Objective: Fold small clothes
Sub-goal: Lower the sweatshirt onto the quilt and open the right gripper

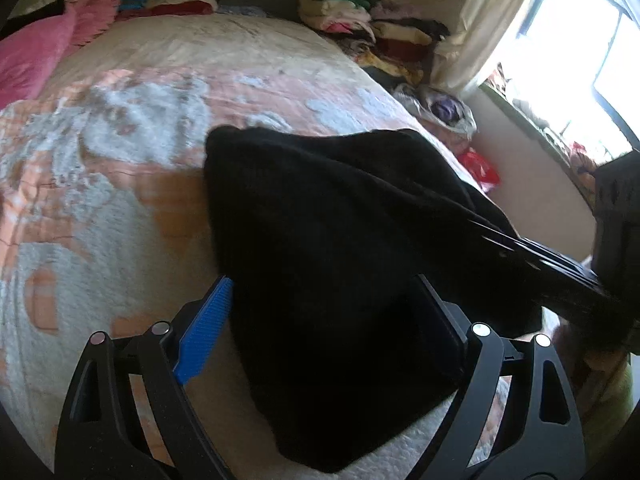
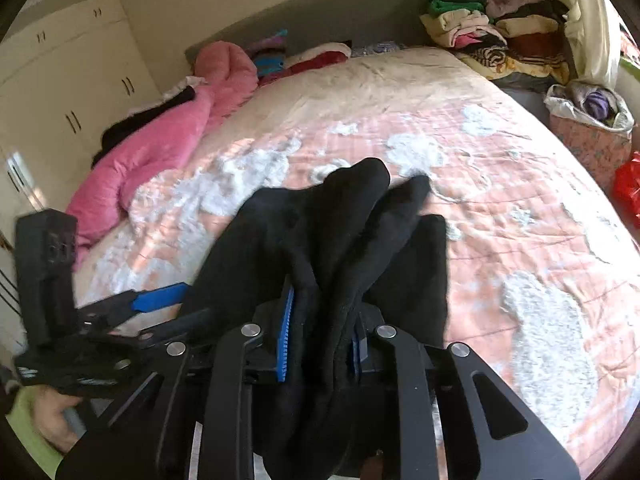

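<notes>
So the right gripper (image 2: 318,340) is clamped down on a bunched ridge of the black garment (image 2: 340,240), blue pads nearly together with a thick wad of fabric squeezed between them, and the rest of the cloth spills forward off the jaws and drapes down toward the bed. The left gripper (image 1: 328,328) is spread about as wide as it goes; the black cloth hangs across the gap between its fingers, but the pads aren't pressing on it, so I'd say it has hold of nothing right now. From the right wrist view you can see that left tool sitting off to the side, jaws apart, right next to the edge of the fabric. The risk I see: everything is hanging from one pinch, and that pinch is on a scrunched clump, not a clean edge or corner. If the left side closes on whatever's nearest, it'll likely grab several layers and the fold comes out lopsided or twisted. The cloth is also lifted, so a slip means it drops in a heap. The garment itself is plain black, soft and knit-looking, rumpled with deep folds, partly raised off the pink and white floral bedspread (image 2: 520,200) near the front of the bed. Can't tell what kind of garment it is.
</notes>
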`<state>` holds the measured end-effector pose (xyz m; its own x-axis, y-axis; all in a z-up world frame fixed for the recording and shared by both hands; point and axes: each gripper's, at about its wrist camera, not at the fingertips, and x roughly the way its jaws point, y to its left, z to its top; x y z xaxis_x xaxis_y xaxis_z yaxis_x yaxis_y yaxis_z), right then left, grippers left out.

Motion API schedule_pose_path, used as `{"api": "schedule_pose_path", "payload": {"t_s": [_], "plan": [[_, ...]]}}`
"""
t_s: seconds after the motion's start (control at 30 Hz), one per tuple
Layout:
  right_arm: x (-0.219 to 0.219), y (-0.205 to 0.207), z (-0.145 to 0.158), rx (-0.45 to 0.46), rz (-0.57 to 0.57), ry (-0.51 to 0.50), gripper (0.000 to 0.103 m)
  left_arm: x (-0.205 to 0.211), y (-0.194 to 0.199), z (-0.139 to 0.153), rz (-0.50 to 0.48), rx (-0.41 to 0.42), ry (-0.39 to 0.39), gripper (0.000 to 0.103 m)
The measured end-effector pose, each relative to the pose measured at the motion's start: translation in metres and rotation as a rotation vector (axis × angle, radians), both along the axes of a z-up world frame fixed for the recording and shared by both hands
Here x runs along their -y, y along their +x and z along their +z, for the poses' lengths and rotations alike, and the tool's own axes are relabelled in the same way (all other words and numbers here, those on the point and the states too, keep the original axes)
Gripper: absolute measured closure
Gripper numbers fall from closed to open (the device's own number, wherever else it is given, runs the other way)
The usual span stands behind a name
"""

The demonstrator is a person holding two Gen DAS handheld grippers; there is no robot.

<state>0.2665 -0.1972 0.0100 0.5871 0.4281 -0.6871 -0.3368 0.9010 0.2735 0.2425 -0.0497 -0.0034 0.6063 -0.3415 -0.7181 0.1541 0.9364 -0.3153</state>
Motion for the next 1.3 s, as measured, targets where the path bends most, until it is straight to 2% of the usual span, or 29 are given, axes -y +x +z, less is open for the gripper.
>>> {"api": "schedule_pose_path", "payload": {"t_s": [0.17,0.23,0.37,0.43,0.67,0.73,0.77,1.0,1.17,1.2,1.23,1.3], "plan": [[0.022,0.004,-0.037,-0.08,-0.062,0.021,0.083,0.018,-0.008,-0.006,-0.037,0.008,0.074,0.019],[0.031,-0.005,-0.038,-0.064,-0.082,0.044,0.083,0.019,-0.011,-0.007,-0.041,0.015,0.093,0.019],[0.037,-0.012,-0.038,-0.053,-0.108,0.05,0.08,0.015,-0.015,-0.009,-0.033,0.006,0.075,0.019],[0.04,-0.017,-0.037,-0.049,-0.121,0.032,0.07,0.015,-0.018,-0.01,-0.033,0.003,0.077,0.019],[0.048,-0.036,-0.03,-0.021,-0.169,0.006,0.054,0.015,-0.026,-0.008,-0.031,0.004,0.081,0.019],[0.051,-0.042,-0.027,-0.013,-0.192,-0.001,0.042,0.014,-0.029,-0.006,-0.031,0.008,0.081,0.019],[0.052,-0.046,-0.024,-0.006,-0.205,-0.006,0.041,0.014,-0.032,-0.004,-0.031,0.012,0.081,0.019],[0.06,-0.082,0.002,0.093,-0.257,-0.016,0.017,0.008,-0.046,0.009,-0.023,0.044,0.073,0.018],[0.06,-0.107,0.017,0.153,-0.265,-0.029,0.016,0.003,-0.062,0.022,-0.017,0.079,0.074,0.014],[0.06,-0.111,0.019,0.162,-0.264,-0.033,0.013,0.002,-0.063,0.023,-0.016,0.083,0.074,0.013],[0.059,-0.115,0.021,0.17,-0.264,-0.038,0.007,0.002,-0.067,0.025,-0.015,0.088,0.075,0.013],[0.056,-0.126,0.026,0.196,-0.266,-0.051,0.007,0.0,-0.073,0.029,-0.01,0.1,0.079,0.011]]}}
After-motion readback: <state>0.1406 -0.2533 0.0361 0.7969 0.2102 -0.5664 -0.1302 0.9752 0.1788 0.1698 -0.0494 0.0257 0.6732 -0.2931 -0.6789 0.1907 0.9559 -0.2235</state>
